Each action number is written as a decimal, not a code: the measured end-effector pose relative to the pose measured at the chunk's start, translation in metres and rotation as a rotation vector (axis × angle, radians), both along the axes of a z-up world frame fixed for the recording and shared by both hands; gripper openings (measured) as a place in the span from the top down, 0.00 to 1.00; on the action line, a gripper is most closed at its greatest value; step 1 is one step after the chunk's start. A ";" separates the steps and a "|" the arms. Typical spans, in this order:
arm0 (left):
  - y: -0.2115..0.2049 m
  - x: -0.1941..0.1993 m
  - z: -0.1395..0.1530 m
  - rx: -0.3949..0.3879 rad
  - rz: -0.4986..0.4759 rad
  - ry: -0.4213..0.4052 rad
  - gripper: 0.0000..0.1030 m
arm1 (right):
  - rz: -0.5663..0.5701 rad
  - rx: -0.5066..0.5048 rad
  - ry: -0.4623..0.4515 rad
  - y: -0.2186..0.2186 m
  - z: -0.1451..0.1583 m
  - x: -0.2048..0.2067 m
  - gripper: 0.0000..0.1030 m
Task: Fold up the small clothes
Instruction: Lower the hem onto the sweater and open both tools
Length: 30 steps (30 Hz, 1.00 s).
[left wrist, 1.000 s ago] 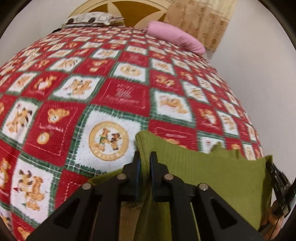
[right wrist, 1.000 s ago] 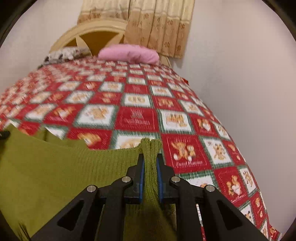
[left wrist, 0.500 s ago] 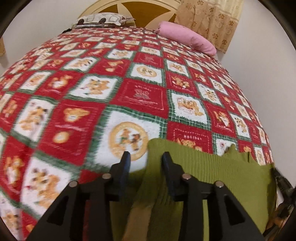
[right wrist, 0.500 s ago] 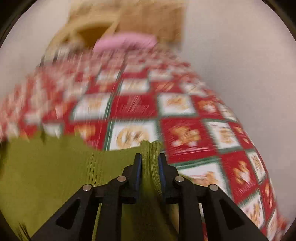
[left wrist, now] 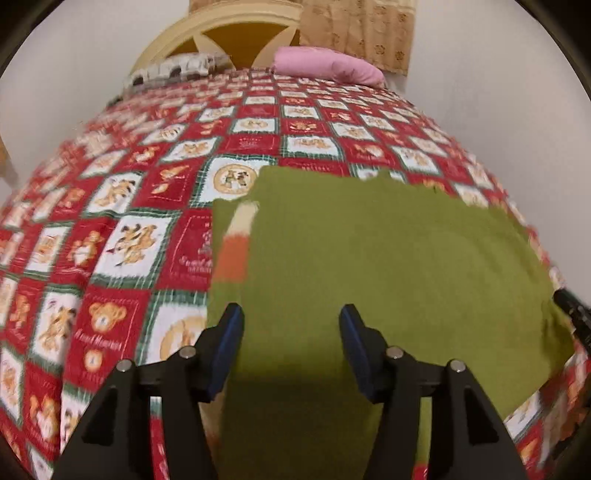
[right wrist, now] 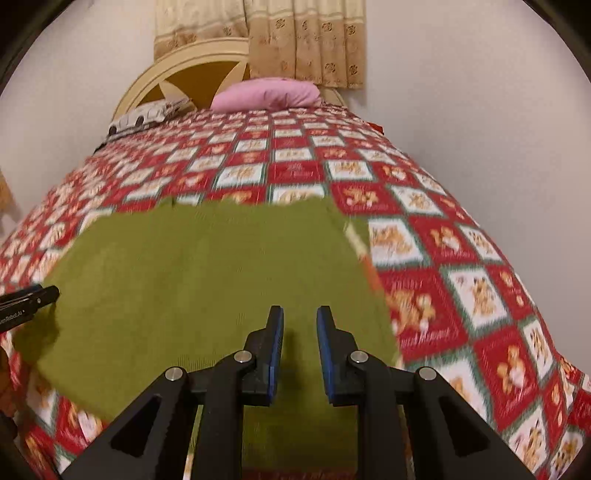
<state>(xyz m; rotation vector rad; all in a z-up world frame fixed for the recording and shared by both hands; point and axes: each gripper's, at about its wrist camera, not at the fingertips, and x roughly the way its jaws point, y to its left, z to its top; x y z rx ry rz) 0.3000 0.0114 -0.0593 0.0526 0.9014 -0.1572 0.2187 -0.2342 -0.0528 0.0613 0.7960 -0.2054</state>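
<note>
A green knitted garment (left wrist: 388, 258) lies flat on the red patchwork quilt (left wrist: 129, 240), folded over itself. A cream and orange striped part (left wrist: 236, 243) shows at its left edge. My left gripper (left wrist: 291, 321) hovers over the garment's near left part, its jaws opening wide with nothing pressed between them. In the right wrist view the garment (right wrist: 207, 266) spreads to the left, and my right gripper (right wrist: 300, 321) stands above its near right part, open by a narrow gap and holding nothing. The left gripper's tip (right wrist: 33, 299) shows at that view's left edge.
A pink pillow (right wrist: 266, 92) and a patterned pillow (right wrist: 147, 114) lie at the head of the bed against a cream headboard (left wrist: 236, 33). A beige curtain (right wrist: 295, 40) hangs behind. A white wall (right wrist: 480, 129) runs close along the bed's right side.
Both grippers were shut on the garment's green edge a second ago. They have let go and drawn back toward the near side. The garment now lies flat, and the left jaws stand much wider.
</note>
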 end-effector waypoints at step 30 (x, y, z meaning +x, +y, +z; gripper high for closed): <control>0.006 -0.011 -0.032 -0.016 0.115 -0.001 0.01 | 0.169 0.095 -0.014 0.097 -0.005 -0.014 0.82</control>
